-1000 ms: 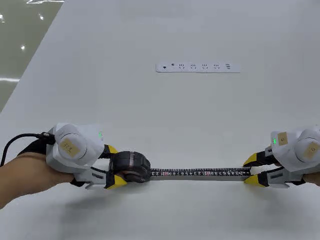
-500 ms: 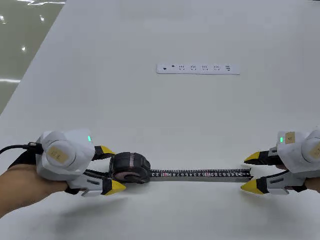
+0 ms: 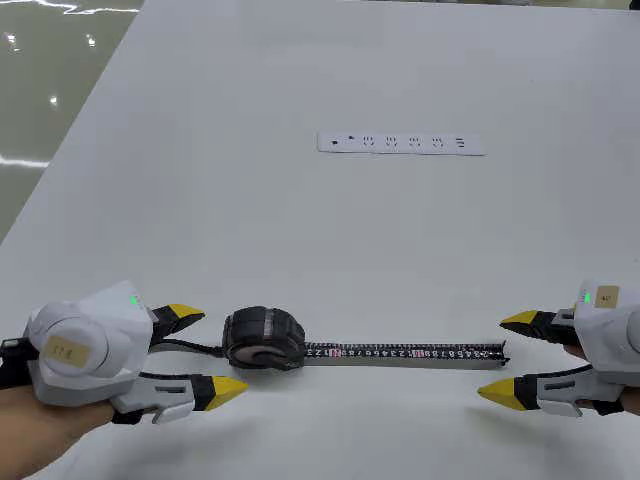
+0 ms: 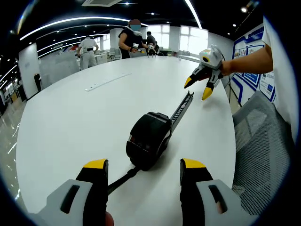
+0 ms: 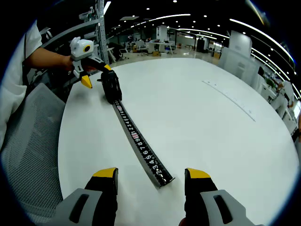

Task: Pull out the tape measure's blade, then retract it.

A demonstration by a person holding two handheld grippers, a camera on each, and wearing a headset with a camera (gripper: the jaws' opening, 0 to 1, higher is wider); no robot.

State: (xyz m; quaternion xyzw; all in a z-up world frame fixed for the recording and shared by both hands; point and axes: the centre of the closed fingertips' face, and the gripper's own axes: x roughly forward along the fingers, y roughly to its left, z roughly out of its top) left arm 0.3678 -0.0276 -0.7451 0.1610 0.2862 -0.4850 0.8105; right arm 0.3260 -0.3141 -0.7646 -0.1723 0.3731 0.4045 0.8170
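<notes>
A black tape measure case lies on the white table, its blade pulled out to the right and flat on the surface. My left gripper stands open just left of the case, touching nothing; a black strap runs from the case toward it. In the left gripper view the case sits ahead of the open left gripper. My right gripper is open at the blade's end. In the right gripper view the blade's hook end lies between the parted jaws of the right gripper, unheld.
A white power strip lies farther back on the table. The table's left edge drops to a glossy floor. A grey mesh chair stands by the near edge. People stand at the far end.
Both grippers have opened and let go: the left off the case, the right off the blade tip. Both drew back slightly. The blade stays extended on the table.
</notes>
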